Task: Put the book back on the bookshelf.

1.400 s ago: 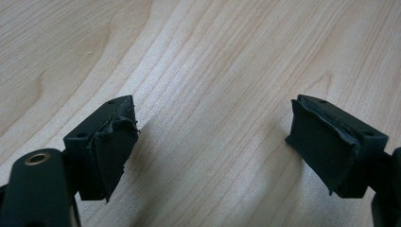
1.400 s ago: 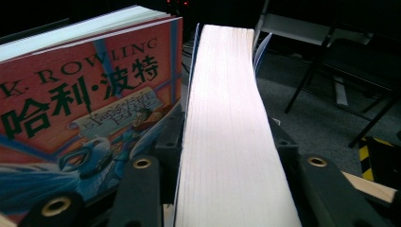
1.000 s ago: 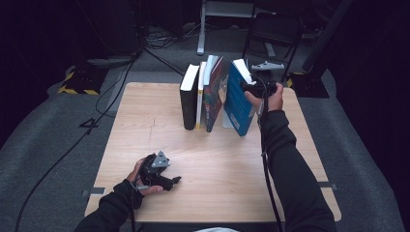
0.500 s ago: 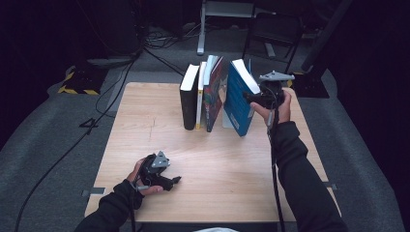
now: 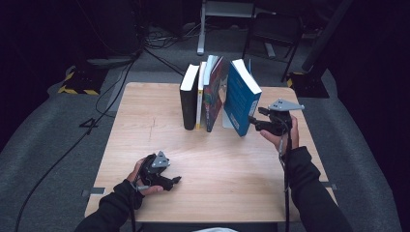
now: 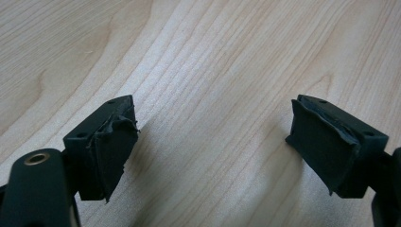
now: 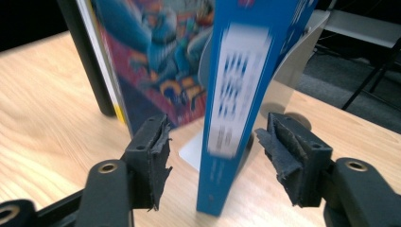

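A second ago your right gripper (image 5: 253, 123) was up high at the top of the blue book (image 5: 240, 96); now you have brought it down low, by the bottom of the spine. Its jaws are wide open with the spine between them, and it looks like neither pad (image 7: 153, 158) touches the book yet, though the picture is a bit blurry there. The book stands tilted on the table (image 5: 145, 121), at the right end of the row of books (image 5: 200, 94), so closing looks like your next move, while your left gripper (image 5: 175, 180) rests open and empty on the wood.
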The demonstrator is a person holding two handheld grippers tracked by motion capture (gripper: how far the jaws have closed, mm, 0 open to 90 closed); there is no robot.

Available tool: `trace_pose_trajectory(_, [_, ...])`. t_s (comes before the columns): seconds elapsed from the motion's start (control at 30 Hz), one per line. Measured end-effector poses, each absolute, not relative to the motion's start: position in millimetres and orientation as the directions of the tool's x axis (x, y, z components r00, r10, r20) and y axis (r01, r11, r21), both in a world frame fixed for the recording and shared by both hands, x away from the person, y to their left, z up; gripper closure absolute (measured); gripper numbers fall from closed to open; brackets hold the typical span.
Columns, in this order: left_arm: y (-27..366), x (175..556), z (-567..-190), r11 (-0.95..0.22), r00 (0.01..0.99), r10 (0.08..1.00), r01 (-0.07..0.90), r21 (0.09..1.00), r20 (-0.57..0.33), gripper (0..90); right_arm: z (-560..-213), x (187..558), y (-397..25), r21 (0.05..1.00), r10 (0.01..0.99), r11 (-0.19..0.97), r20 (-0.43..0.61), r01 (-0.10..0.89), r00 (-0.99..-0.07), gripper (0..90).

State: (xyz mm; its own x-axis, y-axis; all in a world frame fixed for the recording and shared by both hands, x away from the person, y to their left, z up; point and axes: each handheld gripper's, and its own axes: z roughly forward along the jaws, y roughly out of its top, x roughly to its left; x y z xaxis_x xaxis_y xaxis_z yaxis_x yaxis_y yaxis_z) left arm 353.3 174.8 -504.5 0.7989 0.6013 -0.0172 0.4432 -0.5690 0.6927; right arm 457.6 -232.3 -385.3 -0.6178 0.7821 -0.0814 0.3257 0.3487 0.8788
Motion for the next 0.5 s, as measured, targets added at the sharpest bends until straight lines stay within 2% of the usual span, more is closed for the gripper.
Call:
trace_pose_trajectory(0.17, [175, 353, -504, -0.569, 0.799, 0.601, 0.444, 0.692, -0.018, 16.1, -408, 460, -236, 0.871, 0.773, 0.355, -0.068, 0.341, -0.631, 52.3])
trace_pose_trajectory(0.33, [175, 353, -504, -0.569, 0.799, 0.601, 0.443, 0.693, -0.018, 16.1, -443, 473, -235, 0.824, 0.768, 0.416, -0.09, 0.386, -0.634, 56.6])
trace_pose_trajectory(0.5, [175, 353, -504, -0.569, 0.799, 0.601, 0.443, 0.693, -0.018, 16.1, -458, 483, -232, 0.818, 0.753, 0.416, -0.065, 0.398, -0.654, 60.3])
